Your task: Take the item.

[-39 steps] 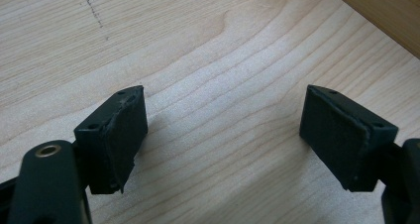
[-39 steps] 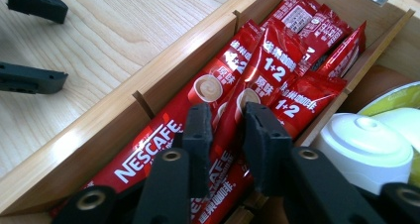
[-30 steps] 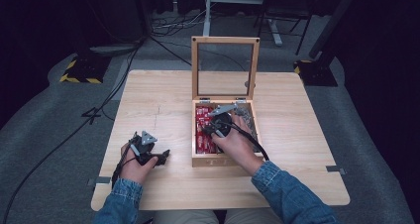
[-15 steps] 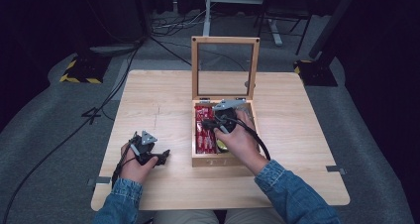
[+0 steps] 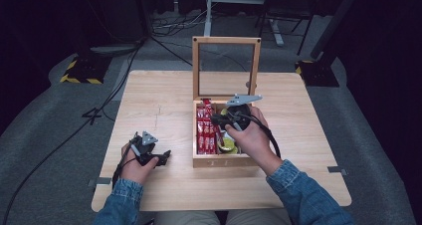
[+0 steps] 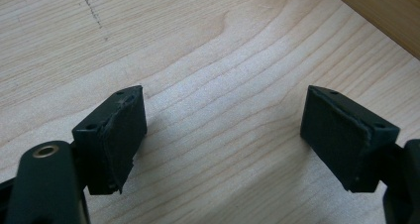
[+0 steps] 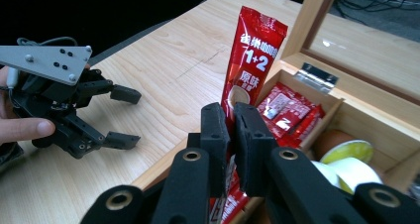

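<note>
Red sachet (image 7: pixel 250 60) pinched low by right gripper (image 7: pixel 232 135), upright above wooden box (image 5: pixel 221 160); could slip or snag on packed sachets (image 5: pixel 205 130) if lifted crooked. Left to right: left gripper (image 5: pixel 158 158) resting on table (image 5: pixel 164 95), jaws spread, empty, hand low; right hand (image 5: pixel 249 135) raised over box, jaws pressed on sachet
</note>
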Available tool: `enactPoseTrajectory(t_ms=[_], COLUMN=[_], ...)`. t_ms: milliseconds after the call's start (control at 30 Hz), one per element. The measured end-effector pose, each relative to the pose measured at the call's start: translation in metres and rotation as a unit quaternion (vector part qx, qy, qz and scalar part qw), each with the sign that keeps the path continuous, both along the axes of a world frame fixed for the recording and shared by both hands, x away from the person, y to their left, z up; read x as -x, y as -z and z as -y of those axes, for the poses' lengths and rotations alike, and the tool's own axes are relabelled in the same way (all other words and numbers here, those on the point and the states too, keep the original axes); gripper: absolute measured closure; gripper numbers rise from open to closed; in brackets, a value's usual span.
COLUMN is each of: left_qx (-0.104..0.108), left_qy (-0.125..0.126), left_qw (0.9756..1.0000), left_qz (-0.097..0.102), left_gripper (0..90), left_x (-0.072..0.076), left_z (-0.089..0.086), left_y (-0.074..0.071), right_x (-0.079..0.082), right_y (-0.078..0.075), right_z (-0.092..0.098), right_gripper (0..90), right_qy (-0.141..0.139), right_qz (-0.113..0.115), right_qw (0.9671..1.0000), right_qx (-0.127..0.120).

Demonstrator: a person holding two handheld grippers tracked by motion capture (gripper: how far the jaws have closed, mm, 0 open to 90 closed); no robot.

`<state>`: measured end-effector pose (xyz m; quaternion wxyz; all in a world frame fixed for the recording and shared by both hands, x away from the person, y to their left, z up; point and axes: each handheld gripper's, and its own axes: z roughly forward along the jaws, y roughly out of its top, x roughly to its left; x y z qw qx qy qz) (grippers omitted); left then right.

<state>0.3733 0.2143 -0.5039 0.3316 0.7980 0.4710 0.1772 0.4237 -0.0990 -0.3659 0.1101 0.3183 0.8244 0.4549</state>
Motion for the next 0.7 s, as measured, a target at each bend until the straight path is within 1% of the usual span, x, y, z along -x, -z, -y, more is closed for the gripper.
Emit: enactPoseTrajectory(t_ms=[133, 167, 200, 267, 300, 367, 400, 467, 533, 567, 600, 700], left_qx=[-0.001, 0.000, 0.000, -0.003, -0.003, -0.001, -0.001, -0.002, -0.002, -0.001, -0.001, -0.002], left_qy=[0.003, 0.004, 0.004, 0.007, 0.007, 0.005, 0.005, 0.006, 0.006, 0.006, 0.006, 0.006], left_qw=[1.0000, 1.0000, 1.0000, 1.0000, 1.0000, 1.0000, 1.0000, 1.0000, 1.0000, 1.0000, 1.0000, 1.0000], left_qz=[0.001, 0.001, 0.001, 0.000, 0.000, 0.000, 0.000, -0.001, 0.000, -0.001, -0.001, 0.000], left_gripper=[18.0, 17.8, 17.6, 17.2, 17.0, 16.9, 16.8, 16.8, 16.8, 16.8, 16.8, 16.8], left_x=[-0.001, -0.001, -0.001, -0.002, -0.002, -0.003, -0.003, -0.003, -0.003, -0.003, -0.003, -0.003], left_z=[0.000, 0.000, 0.000, -0.001, -0.001, 0.000, 0.000, 0.000, 0.000, 0.000, 0.000, 0.000], left_y=[0.000, 0.000, 0.000, 0.000, 0.000, 0.000, 0.000, 0.000, 0.000, 0.000, 0.000, 0.000], right_x=[0.002, 0.003, 0.003, 0.006, 0.006, 0.007, 0.008, 0.010, 0.011, 0.012, 0.012, 0.015], right_y=[-0.006, -0.009, -0.009, -0.013, -0.013, -0.016, -0.018, -0.021, -0.022, -0.024, -0.024, -0.027], right_z=[0.009, 0.014, 0.014, 0.022, 0.022, 0.028, 0.034, 0.041, 0.044, 0.051, 0.051, 0.060], right_gripper=[83.7, 83.7, 83.7, 83.7, 83.7, 83.7, 83.7, 83.7, 83.7, 83.7, 83.7, 83.7], right_qy=[0.003, 0.005, 0.005, 0.007, 0.007, 0.011, 0.014, 0.016, 0.018, 0.020, 0.020, 0.026], right_qz=[0.004, 0.007, 0.007, 0.012, 0.012, 0.015, 0.017, 0.020, 0.021, 0.025, 0.025, 0.034], right_qw=[1.0000, 1.0000, 1.0000, 0.9999, 0.9999, 0.9998, 0.9997, 0.9996, 0.9996, 0.9994, 0.9994, 0.9991], right_qx=[-0.004, -0.004, -0.004, -0.003, -0.003, -0.003, -0.005, -0.008, -0.008, -0.010, -0.010, -0.005])
